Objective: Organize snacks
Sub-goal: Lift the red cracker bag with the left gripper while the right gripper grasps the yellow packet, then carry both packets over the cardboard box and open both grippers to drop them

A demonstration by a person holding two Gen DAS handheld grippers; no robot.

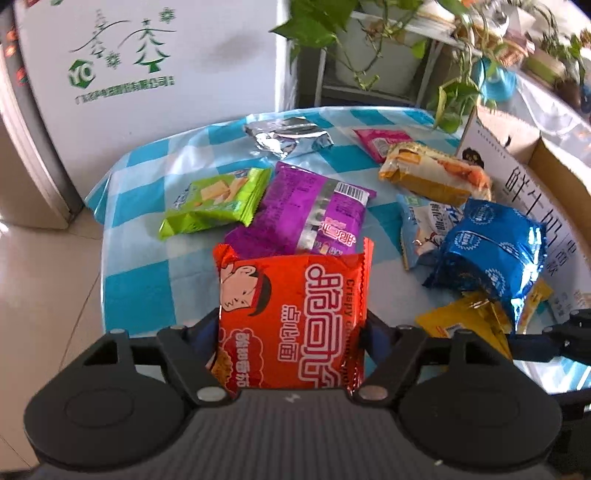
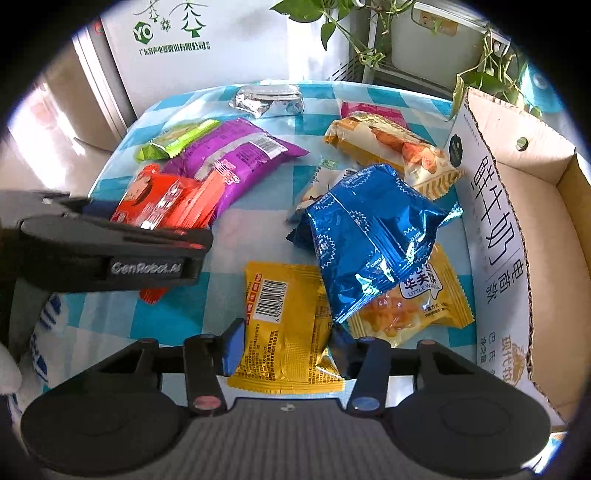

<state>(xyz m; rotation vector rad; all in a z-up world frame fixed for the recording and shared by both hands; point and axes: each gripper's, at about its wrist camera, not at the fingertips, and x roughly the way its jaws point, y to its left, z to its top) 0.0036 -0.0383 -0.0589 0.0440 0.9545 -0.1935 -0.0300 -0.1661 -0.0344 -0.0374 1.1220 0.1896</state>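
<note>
A red noodle packet point(image 1: 295, 314) stands upright between the pads of my left gripper point(image 1: 291, 332), which is shut on it. In the right wrist view the same red packet point(image 2: 166, 206) shows in that gripper's fingers point(image 2: 122, 240) at the left. My right gripper point(image 2: 286, 347) is shut on a yellow snack packet point(image 2: 284, 317) lying barcode up on the checked tablecloth point(image 2: 229, 229). A blue packet point(image 2: 373, 236) rests just beyond it, partly over a second yellow packet point(image 2: 417, 306).
An open cardboard box point(image 2: 517, 206) stands at the table's right edge. Purple point(image 1: 306, 210), green point(image 1: 218, 199), silver point(image 1: 284, 136), pink point(image 1: 376, 140) and orange bread point(image 1: 432, 173) packets lie scattered. A white appliance point(image 1: 147, 74) and potted plants point(image 1: 332, 29) stand behind.
</note>
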